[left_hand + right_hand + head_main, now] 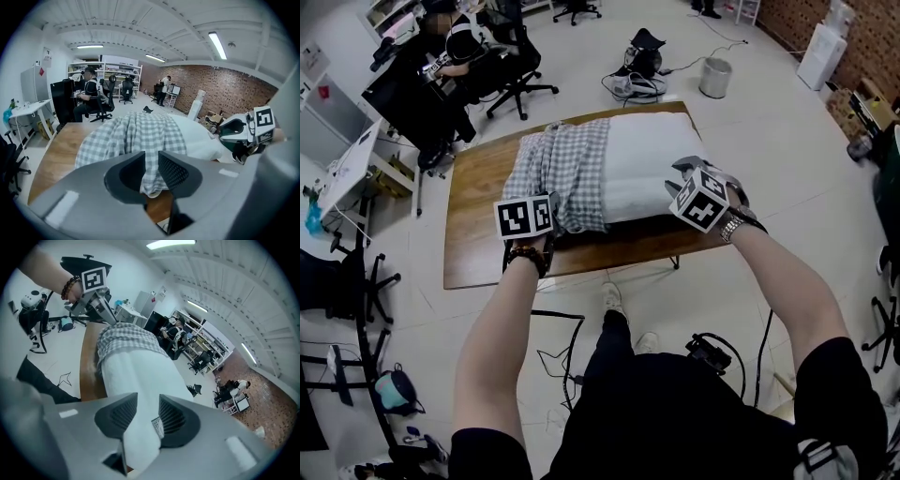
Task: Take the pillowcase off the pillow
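**Pillowcase ahead of the left tongs, bare pillow ahead of the right**

The left tongs (151, 158) have their jaws apart. The checked pillowcase (558, 169) lies just ahead of them and its near hem shows in the gap, but the pads do not seem to press on it. The case is bunched over the end of the pillow on the left tongs' side, on the wooden counter (478, 234). From there toward the right tongs the white pillow (642, 159) is already bare. Its long axis runs across, from one pair of tongs to the other. The right tongs (147, 399) also have their jaws apart, with the near corner of the pillow in the gap, not clearly squeezed. In my judgement the case must slide off along this axis, away from the right tongs. So the left tongs, being nearer, should take the cloth while the right ones hold the pillow.
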